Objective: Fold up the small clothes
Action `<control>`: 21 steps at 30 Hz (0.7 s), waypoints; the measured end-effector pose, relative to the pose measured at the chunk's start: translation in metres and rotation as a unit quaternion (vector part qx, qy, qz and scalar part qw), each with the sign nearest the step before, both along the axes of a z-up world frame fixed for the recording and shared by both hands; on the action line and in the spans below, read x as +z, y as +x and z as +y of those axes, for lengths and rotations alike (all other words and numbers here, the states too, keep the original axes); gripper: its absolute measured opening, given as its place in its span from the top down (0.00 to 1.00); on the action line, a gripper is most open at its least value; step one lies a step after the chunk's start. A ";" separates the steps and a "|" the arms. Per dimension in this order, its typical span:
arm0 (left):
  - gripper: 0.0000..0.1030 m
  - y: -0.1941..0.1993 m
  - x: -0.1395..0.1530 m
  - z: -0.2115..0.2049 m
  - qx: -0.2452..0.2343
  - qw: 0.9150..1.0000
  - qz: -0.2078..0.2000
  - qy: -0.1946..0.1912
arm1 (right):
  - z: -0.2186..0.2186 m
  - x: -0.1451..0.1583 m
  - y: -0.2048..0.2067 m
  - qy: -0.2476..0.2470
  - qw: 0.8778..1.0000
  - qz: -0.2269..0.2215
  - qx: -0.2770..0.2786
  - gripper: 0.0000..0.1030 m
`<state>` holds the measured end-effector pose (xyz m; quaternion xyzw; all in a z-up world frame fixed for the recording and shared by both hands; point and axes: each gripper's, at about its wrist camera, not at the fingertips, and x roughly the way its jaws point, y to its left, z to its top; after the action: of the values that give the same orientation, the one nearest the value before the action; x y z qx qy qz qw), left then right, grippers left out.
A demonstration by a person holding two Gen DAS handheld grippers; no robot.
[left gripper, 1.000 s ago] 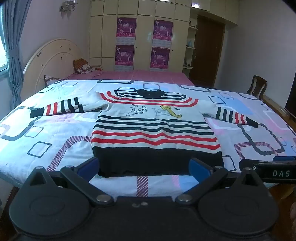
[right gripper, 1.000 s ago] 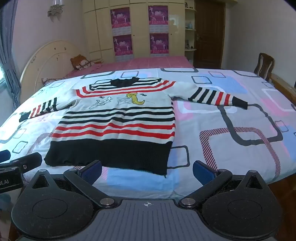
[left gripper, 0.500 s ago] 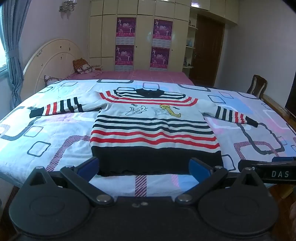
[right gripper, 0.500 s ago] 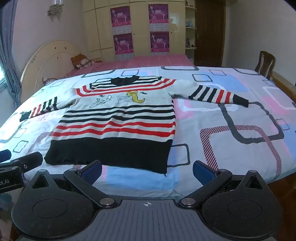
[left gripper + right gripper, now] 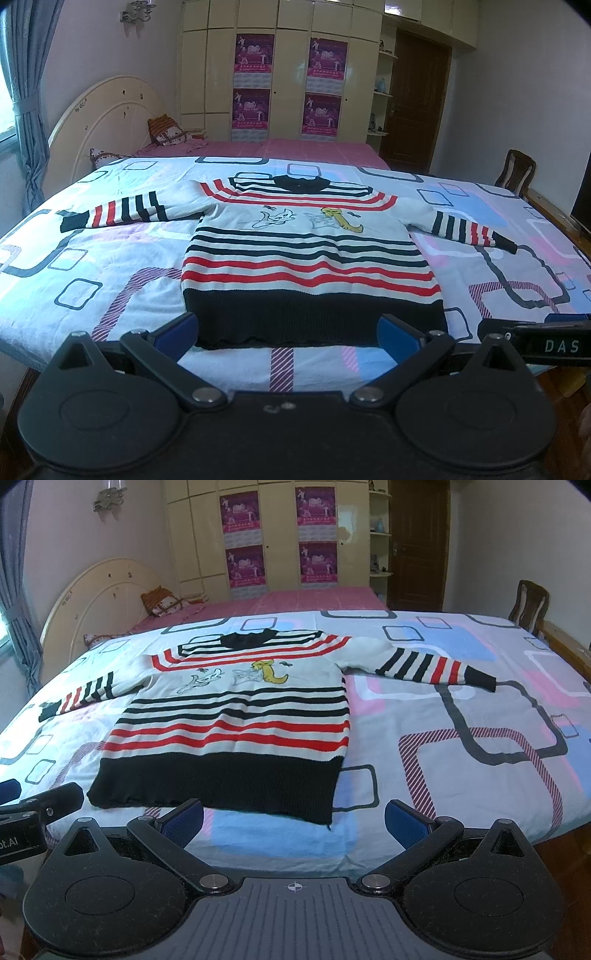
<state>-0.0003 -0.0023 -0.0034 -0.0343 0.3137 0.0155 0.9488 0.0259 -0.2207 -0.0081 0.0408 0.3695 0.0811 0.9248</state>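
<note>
A small white sweater with red and black stripes, a black hem and cartoon figures lies flat and face up on the bed, both sleeves spread out sideways. It also shows in the right wrist view. My left gripper is open and empty, held just before the sweater's black hem. My right gripper is open and empty, in front of the hem's right corner. The right gripper's finger shows at the right of the left wrist view. The left gripper's finger shows at the left of the right wrist view.
The bed carries a patterned sheet with rounded squares. A cream headboard and pillows stand at the far left. A wardrobe with posters and a dark door are behind. A wooden chair stands at the far right.
Both grippers have drifted slightly closer to the bed and the sweater hem. The sweater has not moved and both grippers stay open.
</note>
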 end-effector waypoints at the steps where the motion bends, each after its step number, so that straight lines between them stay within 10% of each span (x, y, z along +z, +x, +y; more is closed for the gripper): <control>1: 0.00 0.001 -0.001 -0.001 -0.001 1.000 -0.001 0.001 | 0.000 0.000 0.000 0.000 1.000 0.000 -0.001 0.00; 21: 0.00 0.004 -0.003 -0.005 -0.004 1.000 0.003 -0.001 | -0.007 0.000 0.001 0.004 1.000 0.003 -0.006 0.00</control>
<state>0.0033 -0.0073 -0.0066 -0.0339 0.3167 0.0110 0.9479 0.0270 -0.2279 -0.0080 0.0472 0.3718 0.0766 0.9239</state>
